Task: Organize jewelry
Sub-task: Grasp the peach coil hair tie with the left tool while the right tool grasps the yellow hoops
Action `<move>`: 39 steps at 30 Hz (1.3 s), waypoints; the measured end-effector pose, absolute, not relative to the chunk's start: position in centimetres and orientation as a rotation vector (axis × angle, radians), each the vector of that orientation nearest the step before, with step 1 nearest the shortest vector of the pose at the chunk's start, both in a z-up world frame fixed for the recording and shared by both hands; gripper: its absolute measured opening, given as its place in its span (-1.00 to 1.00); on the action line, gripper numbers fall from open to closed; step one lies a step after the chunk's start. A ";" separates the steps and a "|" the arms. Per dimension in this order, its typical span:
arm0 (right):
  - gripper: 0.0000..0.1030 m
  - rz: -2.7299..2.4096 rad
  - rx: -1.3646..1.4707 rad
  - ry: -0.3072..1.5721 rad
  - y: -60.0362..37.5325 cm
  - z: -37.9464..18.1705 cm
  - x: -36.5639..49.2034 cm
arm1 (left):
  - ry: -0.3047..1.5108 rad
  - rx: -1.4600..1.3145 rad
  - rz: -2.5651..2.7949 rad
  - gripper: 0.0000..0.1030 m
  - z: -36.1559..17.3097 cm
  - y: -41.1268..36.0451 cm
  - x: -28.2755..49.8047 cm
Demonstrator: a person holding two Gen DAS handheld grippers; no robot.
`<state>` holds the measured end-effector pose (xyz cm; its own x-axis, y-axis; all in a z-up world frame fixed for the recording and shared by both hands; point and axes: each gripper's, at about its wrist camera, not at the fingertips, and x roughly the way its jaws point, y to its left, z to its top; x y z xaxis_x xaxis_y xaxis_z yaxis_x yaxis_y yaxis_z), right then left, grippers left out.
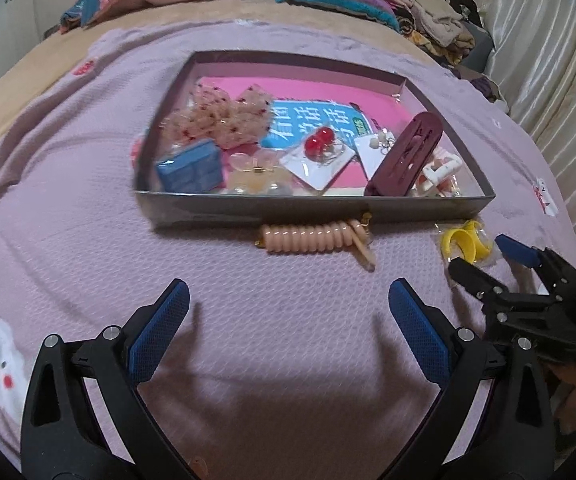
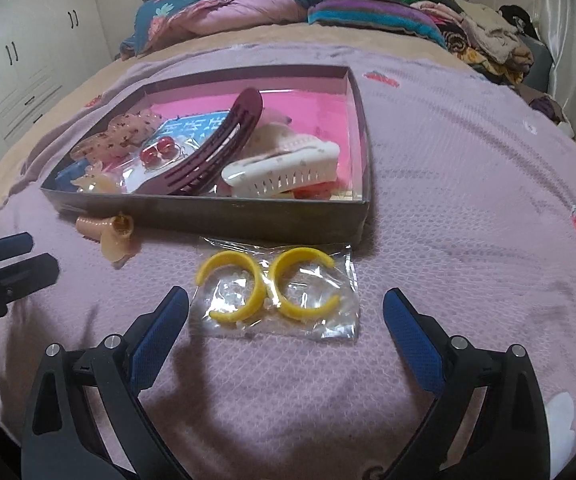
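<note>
Both my grippers spread, empty: left gripper point(image 1: 288, 312), right gripper point(image 2: 286, 320) | bagged yellow hoop earrings point(image 2: 274, 290) just ahead, on bed outside jewelry box point(image 2: 208, 216) | framed for pickup.

One tray point(image 2: 224, 222), two yellow hoop earrings point(image 2: 266, 288), one coil hair tie point(image 1: 313, 236), two red beads point(image 1: 319, 146).

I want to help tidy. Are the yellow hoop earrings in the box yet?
Not yet. The yellow hoop earrings lie in a clear bag on the blanket, outside the box, between the open right tongs.
</note>
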<state>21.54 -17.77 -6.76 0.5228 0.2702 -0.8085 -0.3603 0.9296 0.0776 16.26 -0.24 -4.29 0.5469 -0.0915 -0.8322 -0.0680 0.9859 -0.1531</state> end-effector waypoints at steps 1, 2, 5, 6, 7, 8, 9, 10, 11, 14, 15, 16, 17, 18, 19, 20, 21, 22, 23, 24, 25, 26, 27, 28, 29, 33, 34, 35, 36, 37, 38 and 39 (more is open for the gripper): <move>0.89 0.380 -0.097 0.951 -17.8 -6.9 21.7 | 1.002 -0.175 -0.016 0.81 -4.5 -0.4 16.6; 0.88 0.385 -0.090 0.953 -17.8 -7.1 21.9 | 1.012 -0.179 -0.021 0.81 -4.8 -0.6 16.9; 0.60 0.393 -0.089 0.947 -18.1 -7.3 21.9 | 1.037 -0.192 -0.032 0.81 -5.6 -1.0 17.9; 0.46 0.396 -0.092 0.945 -18.1 -7.2 21.9 | 1.039 -0.192 -0.029 0.81 -5.7 -1.0 18.0; 0.37 0.398 -0.094 0.940 -18.2 -7.1 21.8 | 1.041 -0.192 -0.022 0.81 -5.9 -1.1 18.3; 0.18 0.401 -0.093 0.936 -18.3 -7.0 21.7 | 1.039 -0.194 -0.016 0.81 -5.9 -1.1 18.5; 0.01 0.403 -0.088 0.935 -18.5 -6.9 21.7 | 1.039 -0.195 -0.011 0.81 -6.0 -1.1 18.6; -0.05 0.403 -0.078 0.936 -18.7 -6.8 21.7 | 1.035 -0.206 -0.006 0.81 -6.0 -1.1 18.8; -0.14 0.402 -0.067 0.937 -19.0 -6.8 21.6 | 1.029 -0.216 -0.001 0.81 -6.0 -1.0 19.0; -0.42 0.395 -0.038 0.936 -19.7 -6.6 21.5 | 1.020 -0.217 0.017 0.81 -6.1 -1.4 19.5; -0.48 0.395 -0.030 0.935 -19.9 -6.5 21.5 | 1.019 -0.217 0.025 0.76 -6.4 -1.5 19.7; -0.51 0.395 -0.020 0.933 -20.2 -6.4 21.5 | 1.014 -0.214 0.031 0.59 -6.5 -1.6 19.7; -0.57 0.396 -0.016 0.931 -20.3 -6.3 21.4 | 1.010 -0.205 0.037 0.48 -6.5 -1.8 19.8; -0.64 0.397 -0.010 0.930 -20.4 -6.3 21.3 | 1.006 -0.192 0.043 0.35 -6.6 -1.9 19.8; -0.66 0.399 0.002 0.929 -20.7 -6.2 21.3 | 1.001 -0.181 0.044 0.35 -6.6 -2.1 19.8; -0.70 0.401 0.011 0.929 -20.8 -6.2 21.2 | 0.998 -0.181 0.040 0.31 -6.6 -2.1 19.8; -0.73 0.404 0.024 0.926 -21.0 -6.1 21.2 | 0.996 -0.183 0.037 0.28 -6.5 -2.0 19.7; -0.75 0.405 0.033 0.923 -21.2 -6.0 21.1 | 0.993 -0.184 0.032 0.27 -6.4 -1.9 19.6; -0.79 0.405 0.034 0.917 -21.3 -5.9 20.9 | 0.990 -0.185 0.027 0.27 -6.3 -1.8 19.5; -0.82 0.405 0.034 0.911 -21.4 -5.7 20.8 | 0.989 -0.188 0.024 0.27 -6.3 -1.7 19.4; -0.82 0.408 0.033 0.905 -21.5 -5.6 20.6 | 0.987 -0.192 0.019 0.26 -6.2 -1.6 19.1; -0.82 0.411 0.033 0.900 -21.5 -5.5 20.4 | 0.987 -0.195 0.016 0.26 -6.2 -1.3 18.8; -0.82 0.414 0.035 0.895 -21.6 -5.4 20.1 | 0.986 -0.196 0.014 0.26 -6.1 -1.2 18.6; -0.82 0.416 0.036 0.888 -21.7 -5.2 19.8 | 0.984 -0.196 0.013 0.26 -6.0 -1.1 18.4; -0.83 0.416 0.035 0.882 -21.8 -5.1 19.7 | 0.984 -0.197 0.011 0.26 -5.9 -1.1 18.3; -0.83 0.428 0.044 0.869 -22.0 -4.6 19.1 | 0.972 -0.200 0.003 0.26 -5.3 -1.0 17.4; -0.83 0.432 0.044 0.866 -22.0 -4.5 18.9 | 0.965 -0.202 0.000 0.27 -4.9 -0.9 17.0; -0.83 0.438 0.041 0.863 -21.9 -4.4 18.7 | 0.958 -0.200 -0.001 0.27 -4.6 -0.8 16.7; -0.83 0.443 0.037 0.860 -21.8 -4.2 18.5 | 0.951 -0.198 -0.002 0.26 -4.2 -0.7 16.3; -0.83 0.449 0.034 0.856 -21.7 -4.1 18.3 | 0.946 -0.197 -0.003 0.27 -3.9 -0.7 16.1; -0.83 0.458 0.029 0.852 -21.5 -3.9 18.0 | 0.940 -0.197 -0.006 0.27 -3.6 -0.6 15.8; -0.83 0.465 0.025 0.851 -21.4 -3.7 17.9 | 0.933 -0.198 -0.010 0.26 -3.3 -0.5 15.5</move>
<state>17.85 -21.35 -3.73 0.5655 0.4055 -0.7182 -0.3856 0.8997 0.2044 15.49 -0.45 -3.30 0.5964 -0.0942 -0.7971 -0.0775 0.9817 -0.1739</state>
